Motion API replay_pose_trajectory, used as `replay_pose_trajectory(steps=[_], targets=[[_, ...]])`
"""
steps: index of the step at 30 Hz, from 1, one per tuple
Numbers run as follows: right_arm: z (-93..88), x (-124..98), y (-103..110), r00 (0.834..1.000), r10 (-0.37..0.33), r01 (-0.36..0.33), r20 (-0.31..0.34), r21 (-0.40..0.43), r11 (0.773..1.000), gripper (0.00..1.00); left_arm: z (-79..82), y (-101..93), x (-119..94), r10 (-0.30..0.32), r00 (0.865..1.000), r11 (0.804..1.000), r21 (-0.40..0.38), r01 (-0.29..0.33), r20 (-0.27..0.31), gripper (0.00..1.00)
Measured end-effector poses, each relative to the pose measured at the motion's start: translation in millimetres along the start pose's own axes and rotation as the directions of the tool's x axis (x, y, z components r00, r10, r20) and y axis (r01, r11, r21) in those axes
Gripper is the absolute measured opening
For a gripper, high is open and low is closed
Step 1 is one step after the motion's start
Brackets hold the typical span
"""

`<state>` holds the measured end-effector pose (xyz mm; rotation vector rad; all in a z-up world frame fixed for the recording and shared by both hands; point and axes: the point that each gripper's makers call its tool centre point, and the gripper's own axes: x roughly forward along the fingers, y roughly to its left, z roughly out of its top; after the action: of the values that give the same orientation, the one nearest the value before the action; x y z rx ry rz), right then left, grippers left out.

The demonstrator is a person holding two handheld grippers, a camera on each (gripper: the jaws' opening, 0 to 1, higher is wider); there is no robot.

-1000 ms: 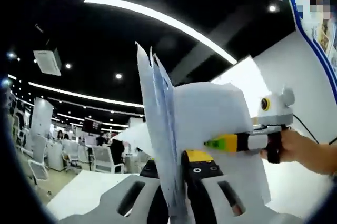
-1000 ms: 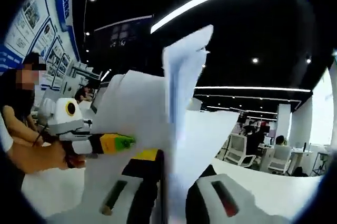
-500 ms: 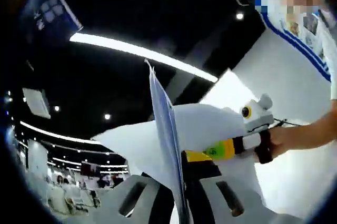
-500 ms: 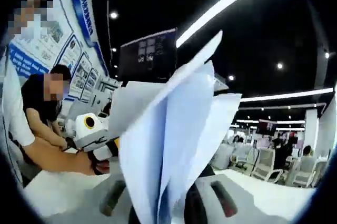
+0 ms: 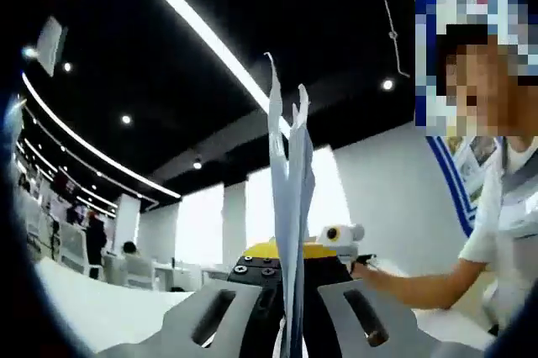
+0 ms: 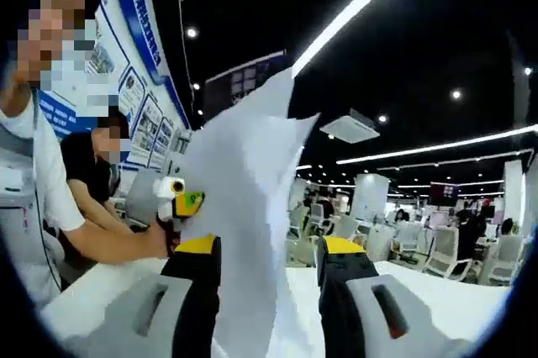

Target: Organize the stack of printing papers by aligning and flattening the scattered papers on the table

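The stack of white printing papers [image 5: 288, 181] stands upright and edge-on between the jaws of my left gripper [image 5: 286, 272], which is shut on it near the bottom edge. Its sheets fan slightly apart at the top. In the right gripper view the papers [image 6: 244, 198] show their broad face, curling at the upper corner. They pass between the jaws of my right gripper [image 6: 267, 249], which stand wide apart and open around them. My left gripper [image 6: 181, 203] shows at the papers' left edge, my right gripper [image 5: 338, 235] just behind the stack.
A white table [image 6: 420, 291] lies below, also seen low in the left gripper view [image 5: 84, 312]. A person's arm [image 6: 109, 240] reaches in, and a second person [image 6: 97, 181] sits behind. Office chairs [image 6: 445, 253] stand beyond the table.
My right gripper's jaws have spread apart around the papers. The fanned sheets have drawn closer together. Both cameras have swung, so the ceiling and people shifted in view.
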<state>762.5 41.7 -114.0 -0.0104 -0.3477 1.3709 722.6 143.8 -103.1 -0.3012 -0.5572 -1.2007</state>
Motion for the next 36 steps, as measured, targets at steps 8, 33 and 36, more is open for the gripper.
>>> replay_pose_trajectory(steps=[8,33,36], targets=[[15.3,20,41,0.978,0.188,-0.193,0.092,0.046,0.98,0.31,-6.4,-22.0,3,-0.104,0.995,0.98,-0.173,0.102,-0.001,0.06],[35.4,35,18,0.947,0.222,-0.291,0.231,0.329,0.898,0.4,-19.9,9.5,8,0.063,0.997,0.954,-0.291,-0.074,-0.046,0.06],[42.2,49,16,0.938,0.291,-0.337,0.186,0.301,0.892,0.41,-20.6,11.3,7,0.056,0.998,0.944,-0.324,-0.066,-0.039,0.06]])
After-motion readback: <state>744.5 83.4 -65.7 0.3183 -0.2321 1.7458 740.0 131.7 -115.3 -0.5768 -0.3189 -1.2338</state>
